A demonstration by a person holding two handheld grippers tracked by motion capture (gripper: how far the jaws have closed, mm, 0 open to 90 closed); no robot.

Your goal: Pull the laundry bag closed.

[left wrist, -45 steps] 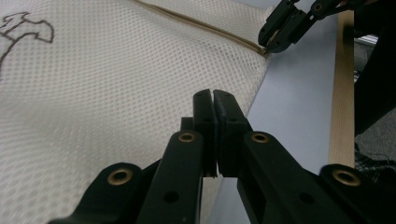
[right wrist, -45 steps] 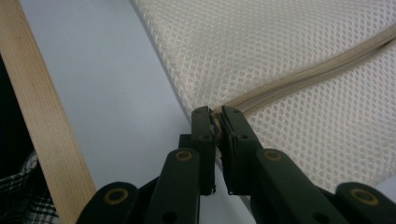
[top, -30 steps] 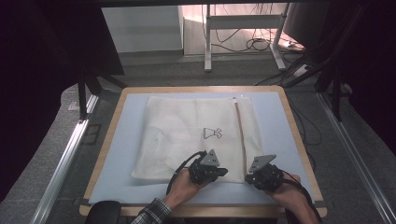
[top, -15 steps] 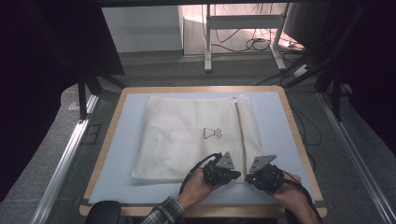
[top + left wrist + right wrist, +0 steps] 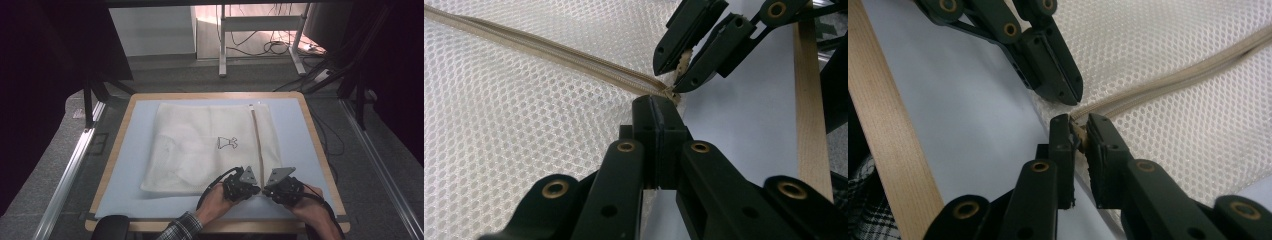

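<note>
Mesh bag (image 5: 210, 147) lies flat on the blue mat (image 5: 130, 200), its zipper (image 5: 257, 145) running from the far edge down to the near corner, where both grippers meet; against the frame a second ago, the left gripper (image 5: 256, 189) has slid rightward from the bag's near edge to the zipper's end, while the right gripper (image 5: 264, 190) has kept its place there; the bag itself lies as before.

From above the tips are too small to read, though the two grey plates nearly touch; the left gripper view shows that gripper's jaws pressed together just short of the zipper's end (image 5: 669, 92), whether anything is caught between them I cannot tell, and the right gripper (image 5: 679, 67) beyond pinching a beige tab (image 5: 682, 62); the right gripper view shows the same tab (image 5: 1079, 132) nipped between its own jaws, the left gripper (image 5: 1070, 97) closed just above it, and the table's wooden rim (image 5: 883, 140) alongside.
</note>
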